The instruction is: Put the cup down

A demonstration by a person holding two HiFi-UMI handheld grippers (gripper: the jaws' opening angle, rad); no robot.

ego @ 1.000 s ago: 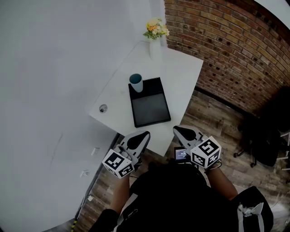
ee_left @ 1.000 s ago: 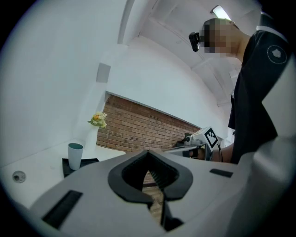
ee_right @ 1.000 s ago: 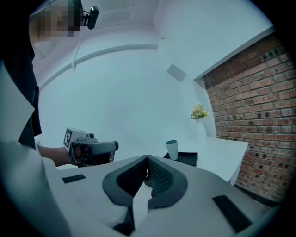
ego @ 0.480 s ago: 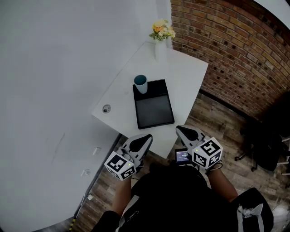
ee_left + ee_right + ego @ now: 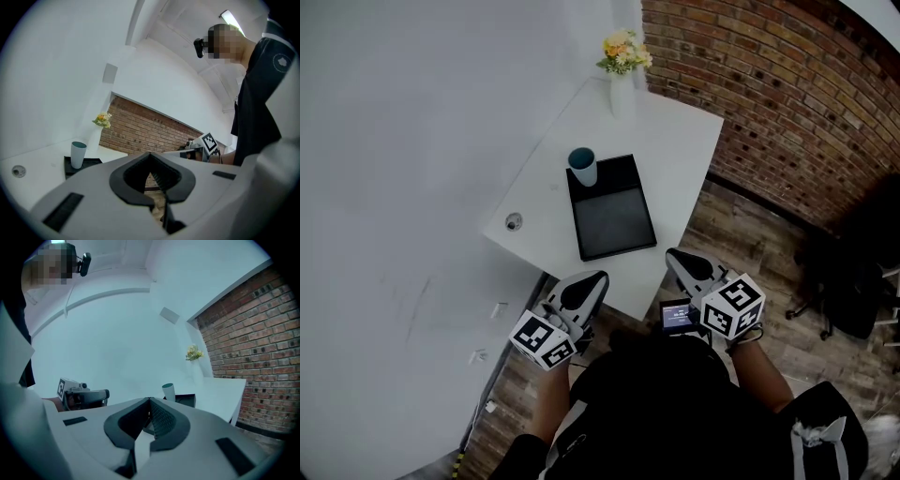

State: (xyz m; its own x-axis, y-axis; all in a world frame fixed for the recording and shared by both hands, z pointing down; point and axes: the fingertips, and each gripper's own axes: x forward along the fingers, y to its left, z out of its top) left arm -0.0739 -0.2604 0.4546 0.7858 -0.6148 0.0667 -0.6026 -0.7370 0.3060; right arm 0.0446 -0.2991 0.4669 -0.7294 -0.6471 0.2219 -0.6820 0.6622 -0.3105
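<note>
A pale cup (image 5: 582,167) with a teal inside stands upright on the far left corner of a black tray (image 5: 614,220) on the white table (image 5: 675,150). No gripper touches it. My left gripper (image 5: 584,289) and right gripper (image 5: 687,265) hover side by side close to my body, short of the table's near edge. Both are shut with nothing between the jaws. In the left gripper view the cup (image 5: 78,154) appears far off at the left. The right gripper view shows the cup (image 5: 168,392) straight ahead beyond the closed jaw tips.
A white vase of flowers (image 5: 622,66) stands at the table's far end by the brick wall (image 5: 787,103). A small round fitting (image 5: 514,222) sits near the table's left edge. A small lit screen (image 5: 677,317) shows between the grippers. A dark office chair (image 5: 848,291) stands on the wood floor at the right.
The head view has swayed a little. Both grippers stay shut near my body, and the cup has not moved on the tray.
</note>
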